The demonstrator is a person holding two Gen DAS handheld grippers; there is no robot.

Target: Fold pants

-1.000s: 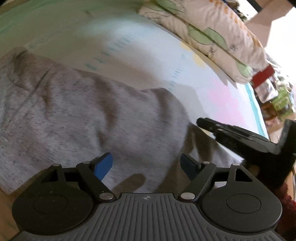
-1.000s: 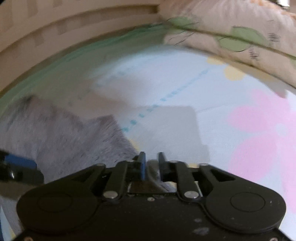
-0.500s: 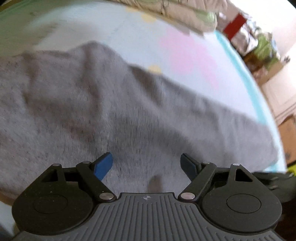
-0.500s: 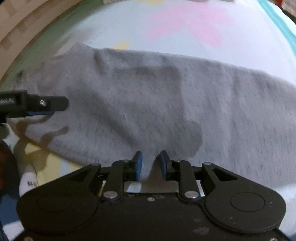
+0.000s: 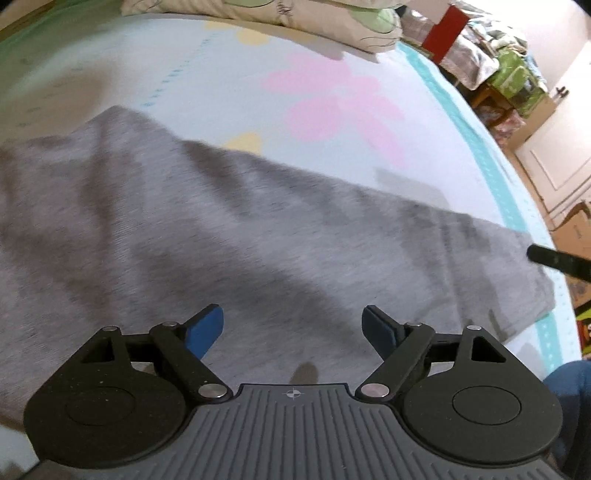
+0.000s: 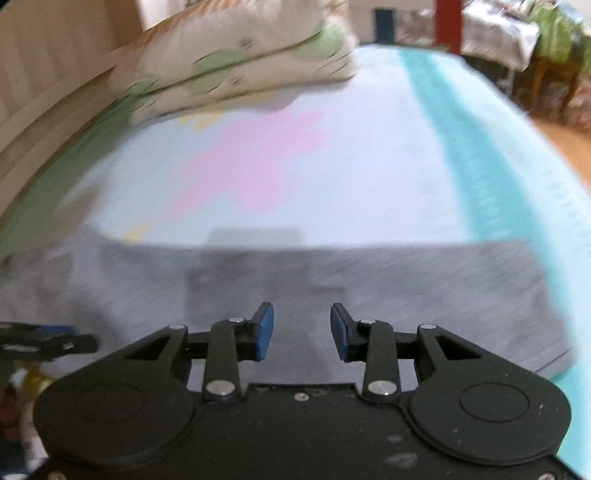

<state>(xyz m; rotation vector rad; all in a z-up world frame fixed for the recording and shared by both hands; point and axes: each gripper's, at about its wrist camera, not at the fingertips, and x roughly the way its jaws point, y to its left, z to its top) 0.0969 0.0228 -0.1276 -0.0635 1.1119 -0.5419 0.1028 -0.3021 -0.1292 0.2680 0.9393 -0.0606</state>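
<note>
One bed [image 5: 229, 66] fills most of both views, its pale blue sheet printed with a large pink flower [image 5: 332, 107] and edged by a teal band [image 6: 480, 155] on the right side. Across the sheet lie the grey pants [image 5: 207, 229], spread flat in a long strip that runs from the left of the left wrist view out to a squared end near the teal band; in the right wrist view that same squared end sits at the right, just short of the bed's edge. Stacked pillows [image 6: 236, 62] with green leaf prints rest at the head of the bed, well apart from the pants. Beyond the bed's far corner stand cluttered furniture and a red upright object [image 5: 445, 33], too blurred to make out.

The left claw [image 5: 291, 328] hovers over the middle of the pants with its jaws spread wide and nothing gripped. The right claw [image 6: 301, 330] is above the pants nearer their squared end; its jaws have just been opening and now stand parted, released, with only fabric seen below the gap. One finger of it pokes in at the right edge of the left wrist view.
</note>
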